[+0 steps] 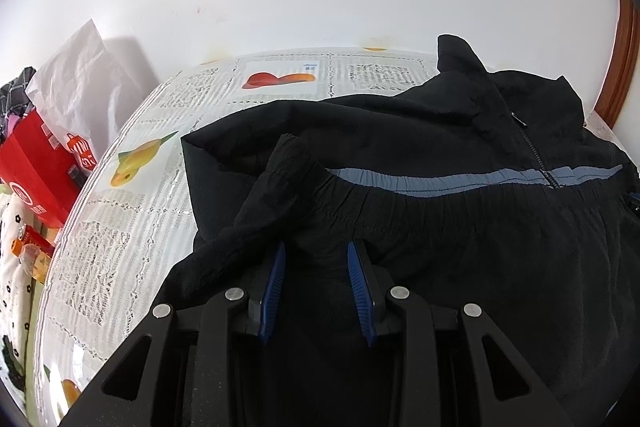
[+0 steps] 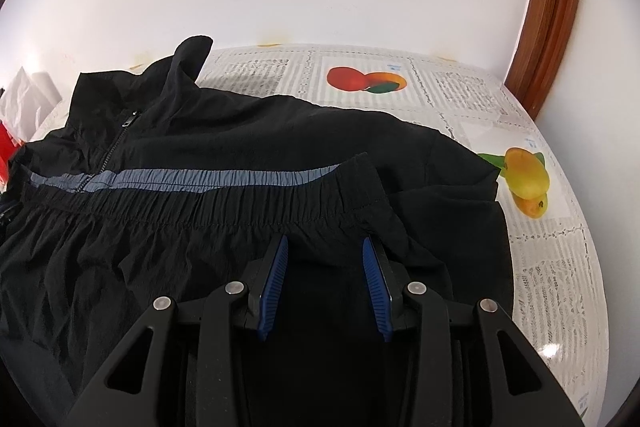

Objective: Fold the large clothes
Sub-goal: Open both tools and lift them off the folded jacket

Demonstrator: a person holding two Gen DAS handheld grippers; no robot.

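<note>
A black zip jacket (image 1: 420, 131) with a grey-blue chest stripe (image 1: 440, 183) lies on the table, its elastic hem folded up over the chest. It also shows in the right wrist view (image 2: 248, 131), with the stripe (image 2: 192, 179) just beyond the hem. My left gripper (image 1: 316, 247) is open, its blue-padded fingers apart over the folded hem near the jacket's left side. My right gripper (image 2: 325, 242) is open too, fingers apart over the hem near the jacket's right side. Whether cloth sits between the pads I cannot tell.
The table has a white lace cloth with fruit prints (image 1: 132, 155) (image 2: 524, 179) and stands against a white wall. A red bag (image 1: 36, 171) and white paper (image 1: 76, 83) sit off the left edge. A brown wooden frame (image 2: 548, 19) stands at the right.
</note>
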